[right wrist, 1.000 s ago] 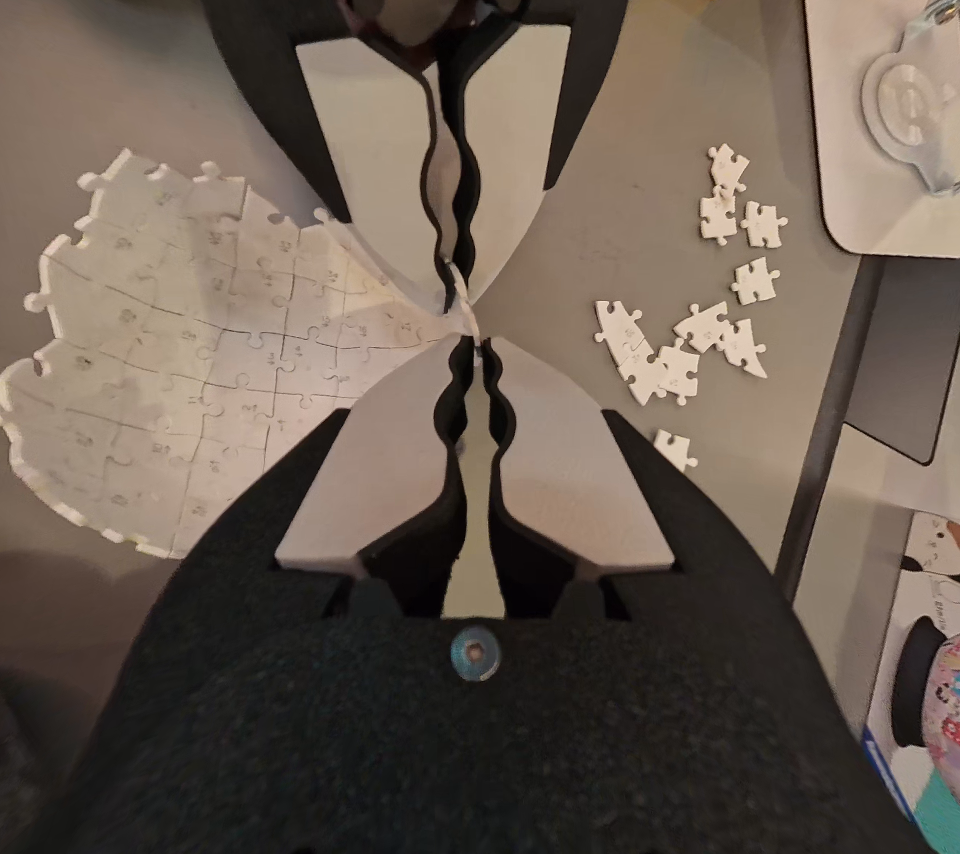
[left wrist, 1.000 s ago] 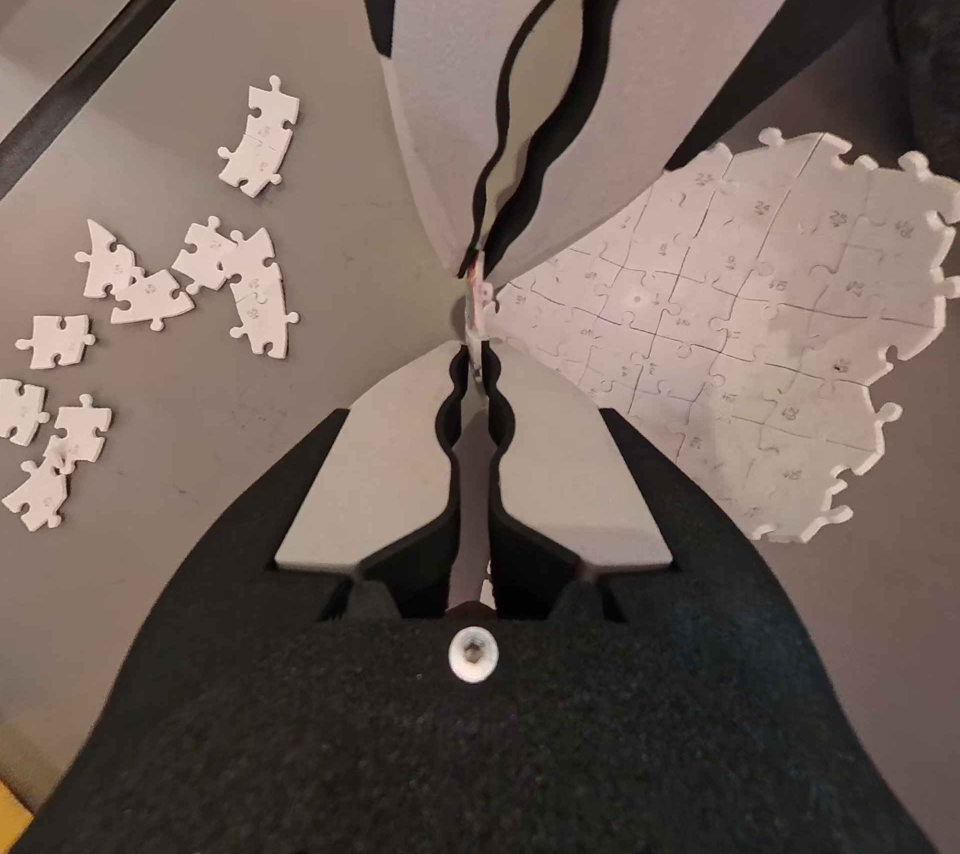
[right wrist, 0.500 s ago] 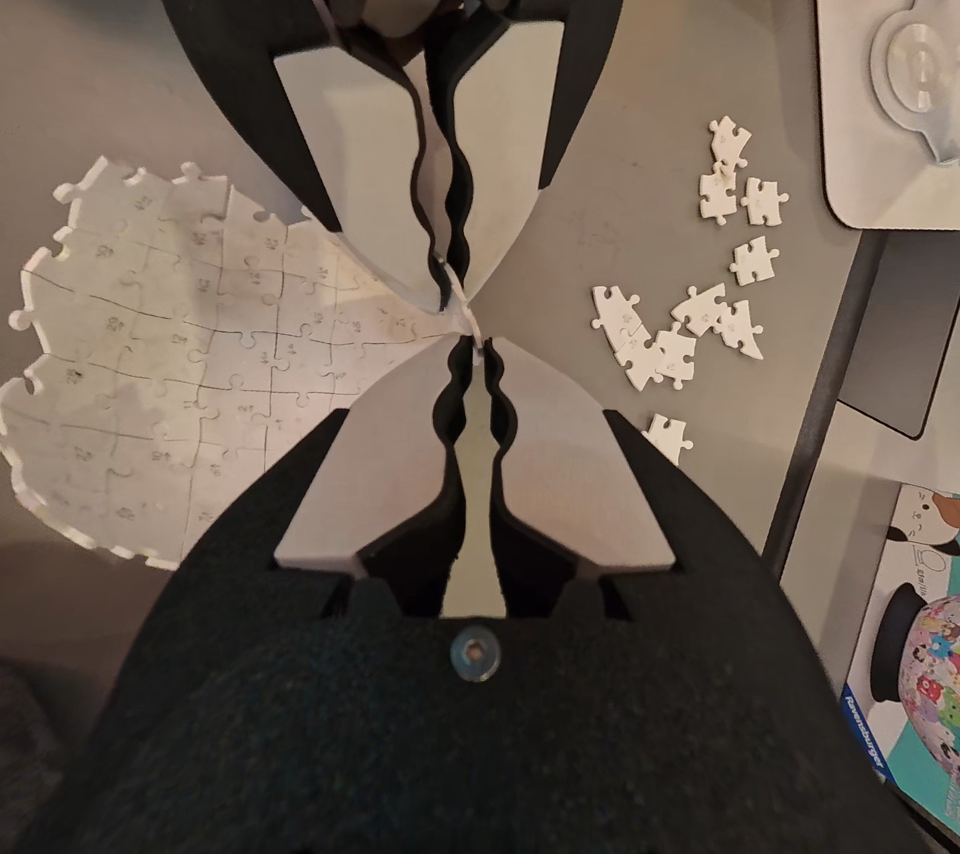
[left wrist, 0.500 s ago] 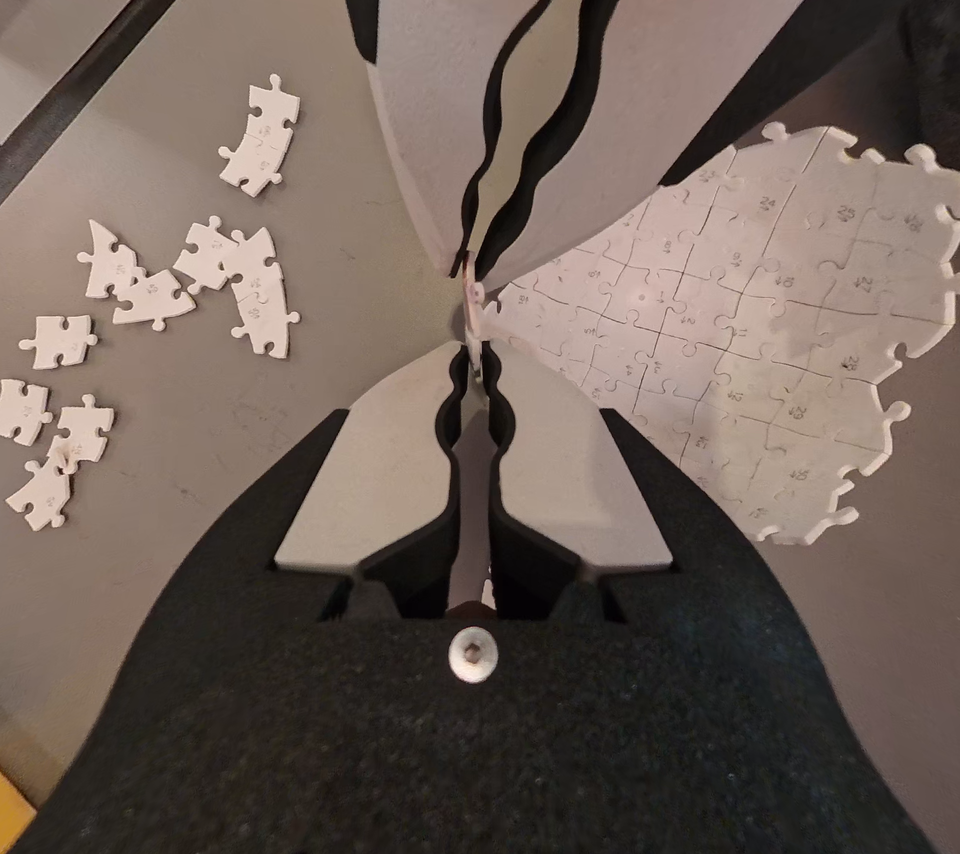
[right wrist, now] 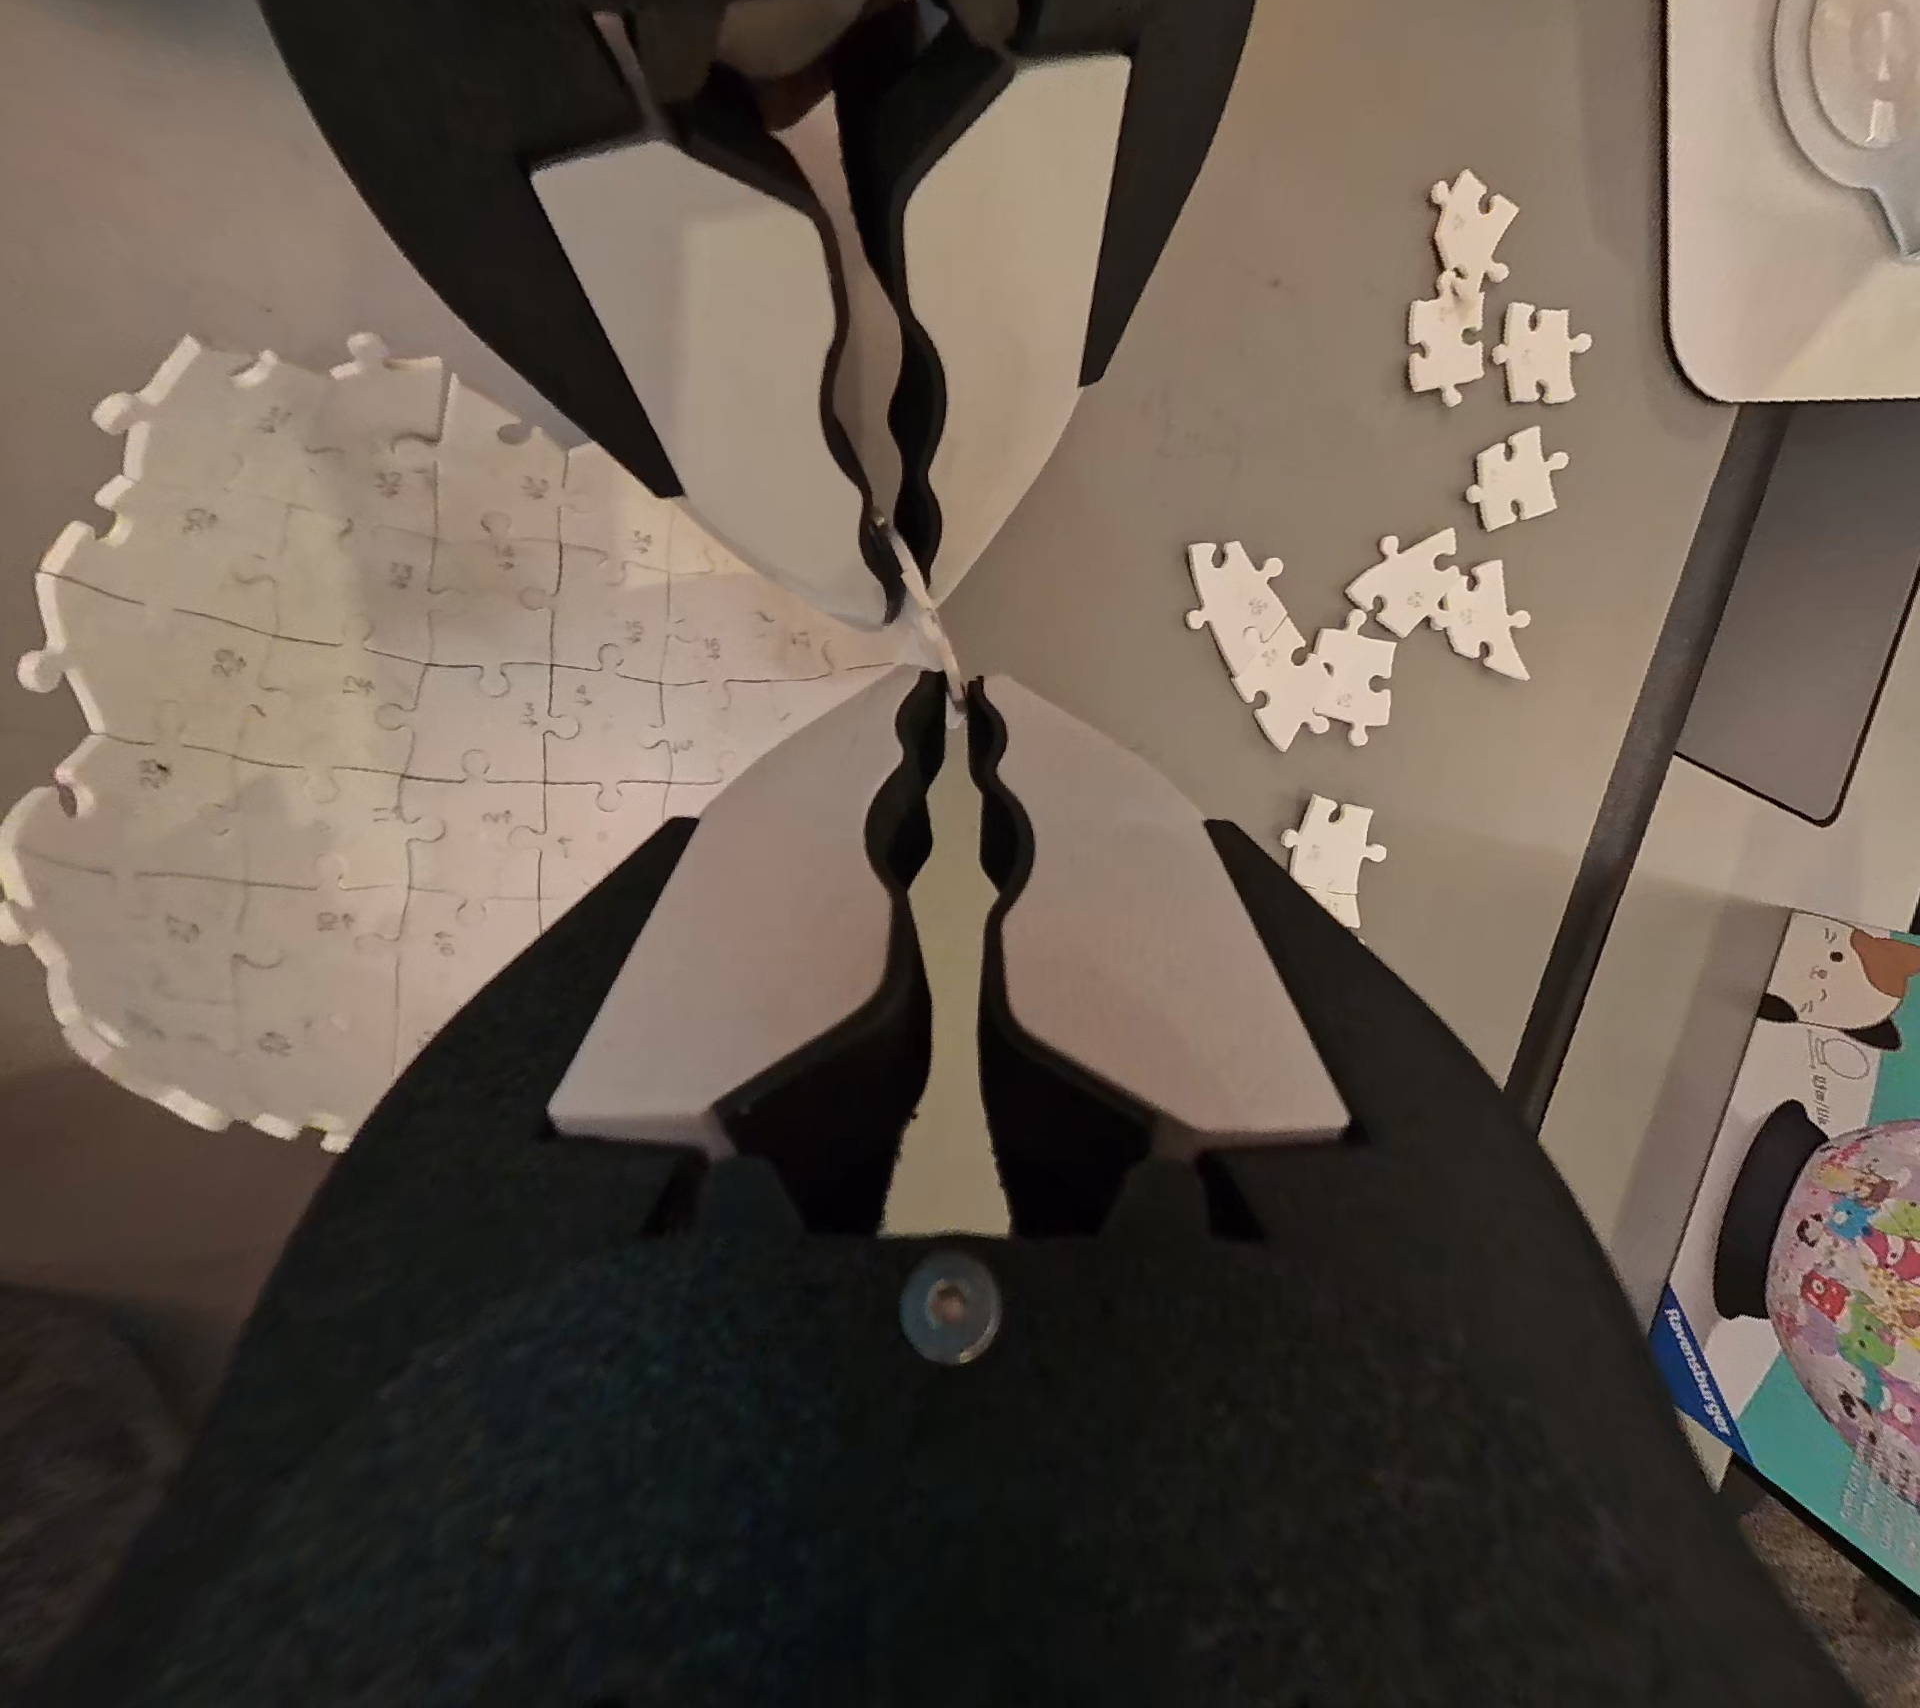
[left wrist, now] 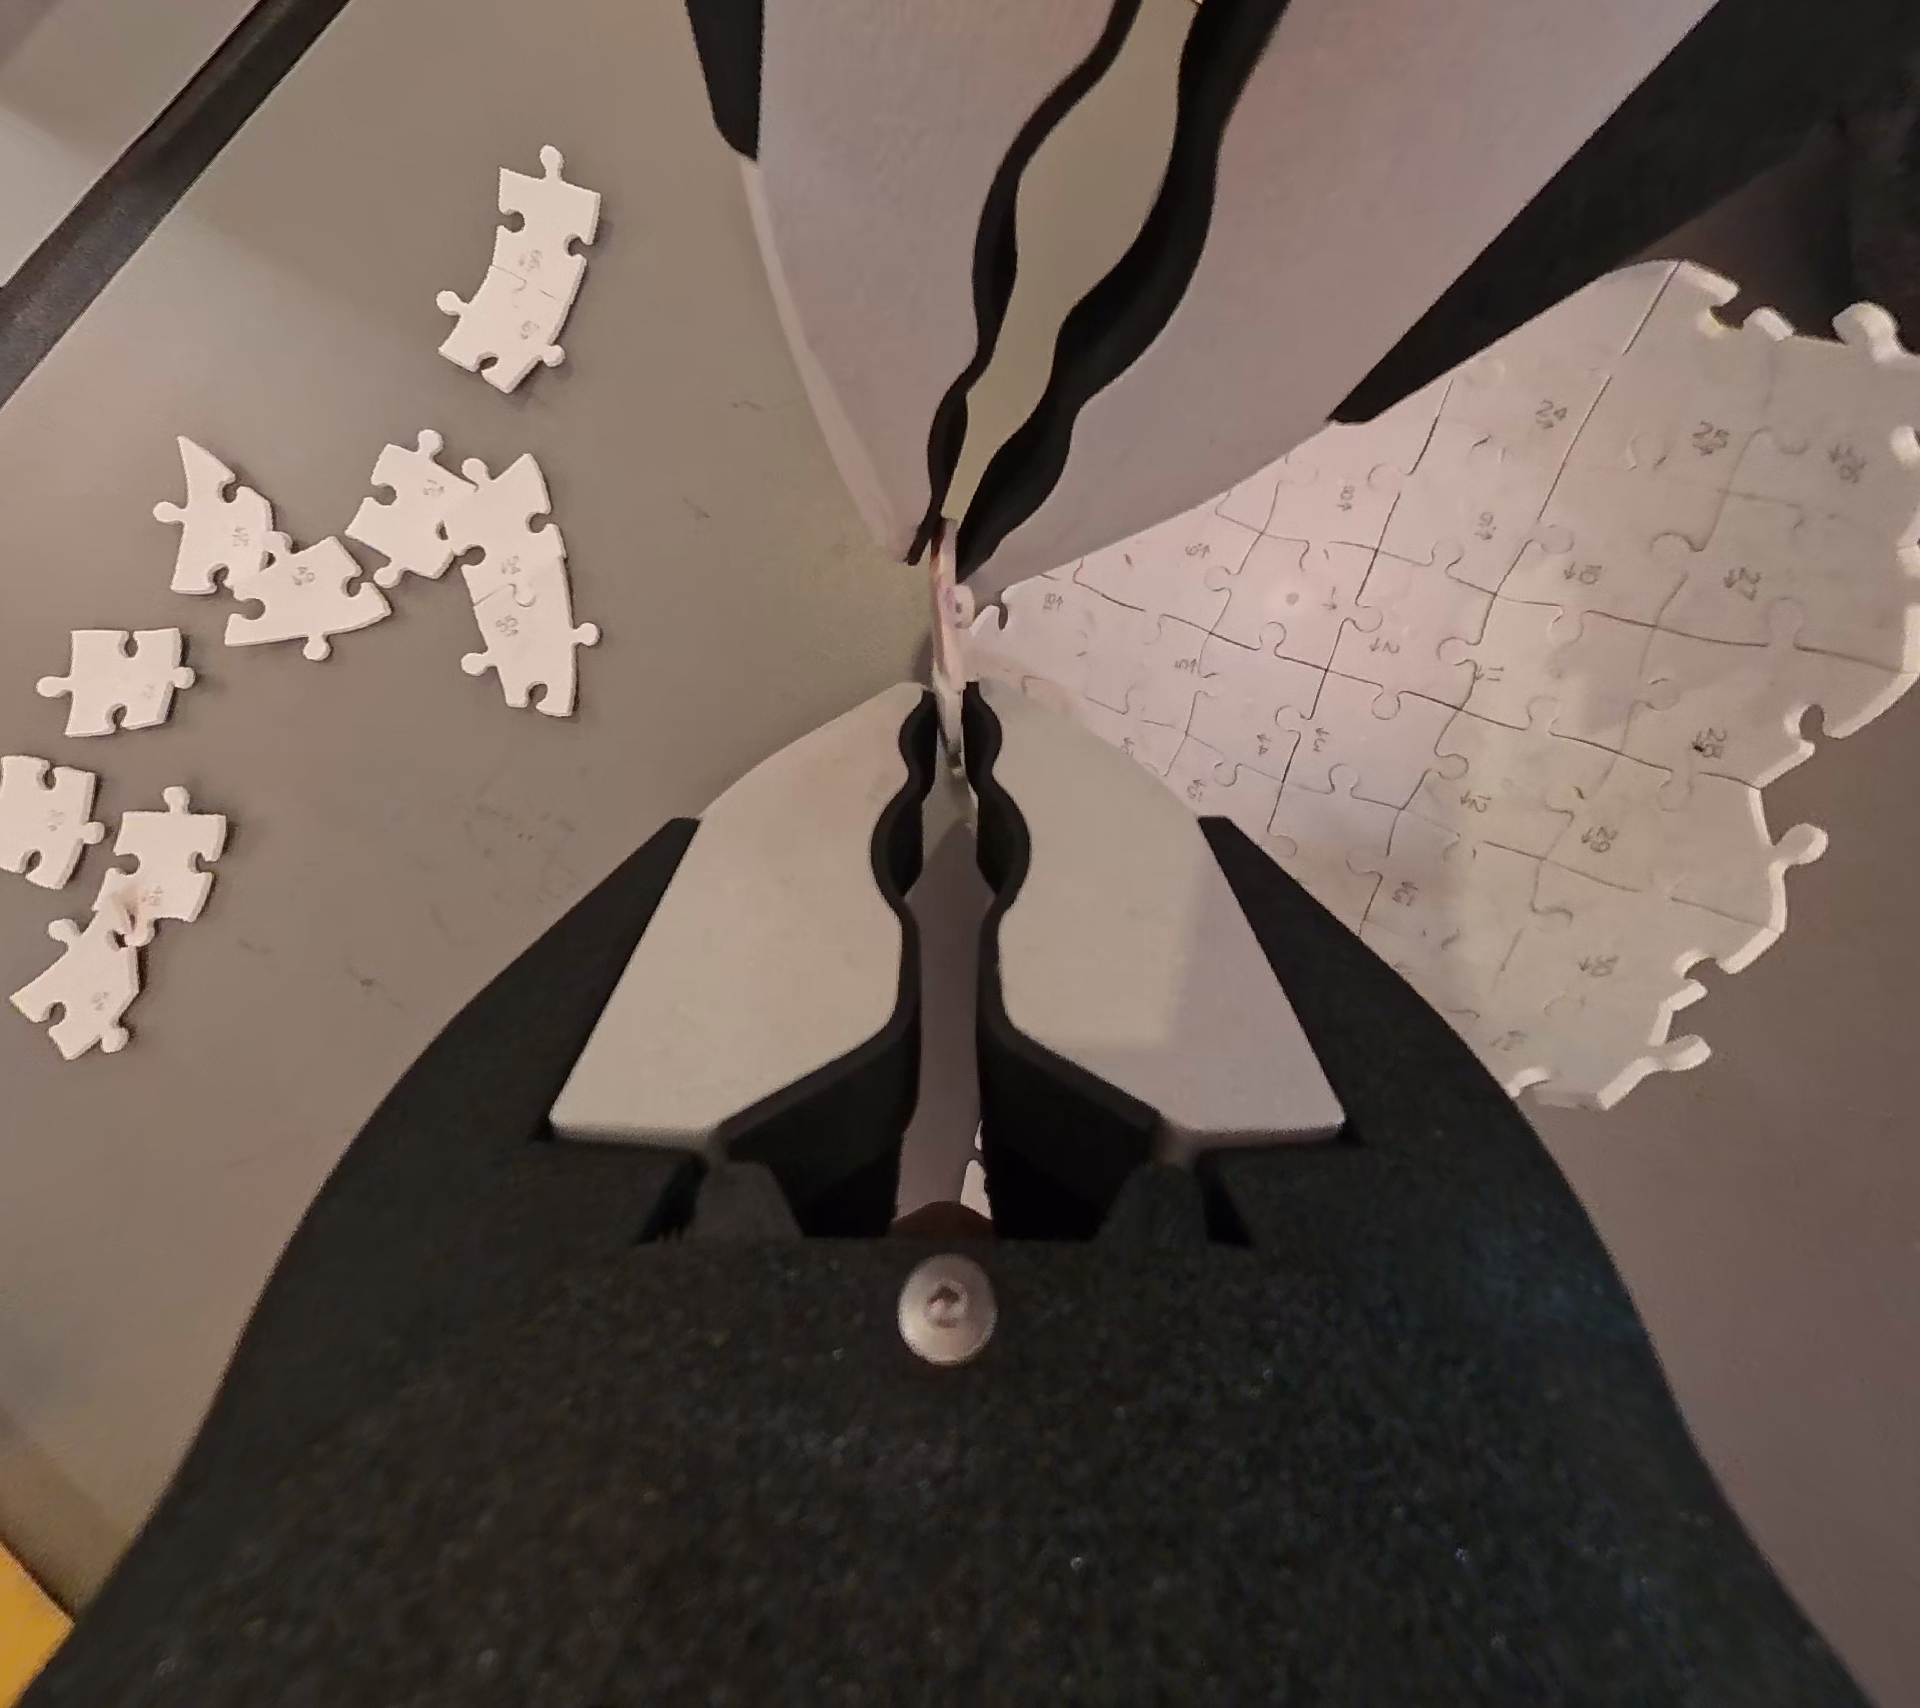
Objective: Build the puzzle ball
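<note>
Left tool (left wrist: 948, 702) first: its two fingers are pinched nearly together on the edge of the assembled puzzle shell (left wrist: 1507, 682), and the right tool (right wrist: 951, 702) meets it nose to nose, likewise clamped, with a small edge-on puzzle piece (right wrist: 928, 609) caught between the two sets of tips. So both tools are closed on thin card, and I judge this to be the joining step: one loose piece being married to the rim of the curved shell. That shell hangs off the tips to one side, seemingly lifted clear of the grey worktop (left wrist: 675, 370), white numbered backs facing the cameras; its narrow end points straight at the pinch and it widens away from there, long axis running outward from the tips. Whether the tab has seated, I cannot tell, since the joint is seen edge-on. Next I reckon I need a gentle squeeze inward along that seam, tabs lined up, no twisting, or the shell could buckle. Plenty of work remains: loose pieces (left wrist: 468, 557) lie scattered on the worktop, toward the edge with the dark strip (right wrist: 1621, 827).
</note>
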Tool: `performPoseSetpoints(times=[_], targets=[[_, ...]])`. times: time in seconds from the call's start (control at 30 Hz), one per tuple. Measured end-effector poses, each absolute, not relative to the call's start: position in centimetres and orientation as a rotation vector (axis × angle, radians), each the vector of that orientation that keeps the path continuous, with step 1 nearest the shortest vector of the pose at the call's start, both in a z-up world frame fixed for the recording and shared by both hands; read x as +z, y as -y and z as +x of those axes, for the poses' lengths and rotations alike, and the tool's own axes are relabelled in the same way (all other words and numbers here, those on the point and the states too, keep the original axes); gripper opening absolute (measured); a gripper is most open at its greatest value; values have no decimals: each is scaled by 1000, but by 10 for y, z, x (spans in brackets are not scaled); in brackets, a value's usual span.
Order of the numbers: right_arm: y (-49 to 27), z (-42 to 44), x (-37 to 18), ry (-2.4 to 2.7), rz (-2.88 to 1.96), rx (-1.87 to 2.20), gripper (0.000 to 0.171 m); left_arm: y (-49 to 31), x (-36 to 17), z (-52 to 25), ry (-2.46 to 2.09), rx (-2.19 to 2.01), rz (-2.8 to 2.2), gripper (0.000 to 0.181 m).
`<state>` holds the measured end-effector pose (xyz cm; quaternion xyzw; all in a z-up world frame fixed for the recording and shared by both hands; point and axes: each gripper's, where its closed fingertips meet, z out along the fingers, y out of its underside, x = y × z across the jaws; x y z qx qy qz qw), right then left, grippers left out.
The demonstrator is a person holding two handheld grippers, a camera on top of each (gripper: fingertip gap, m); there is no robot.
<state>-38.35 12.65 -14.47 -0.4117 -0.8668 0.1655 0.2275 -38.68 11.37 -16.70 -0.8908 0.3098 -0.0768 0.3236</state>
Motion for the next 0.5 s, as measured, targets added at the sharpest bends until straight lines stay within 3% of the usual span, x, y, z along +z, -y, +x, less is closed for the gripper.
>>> performPoseSetpoints(times=[0.33,0.5], targets=[[-126,-385,-144,2372,-1081,478,4,-113,-150,-389,-750,-239,-2287,12],[-126,-385,-145,2373,-1097,479,4,-107,-146,-393,-781,-229,-2293,3]])
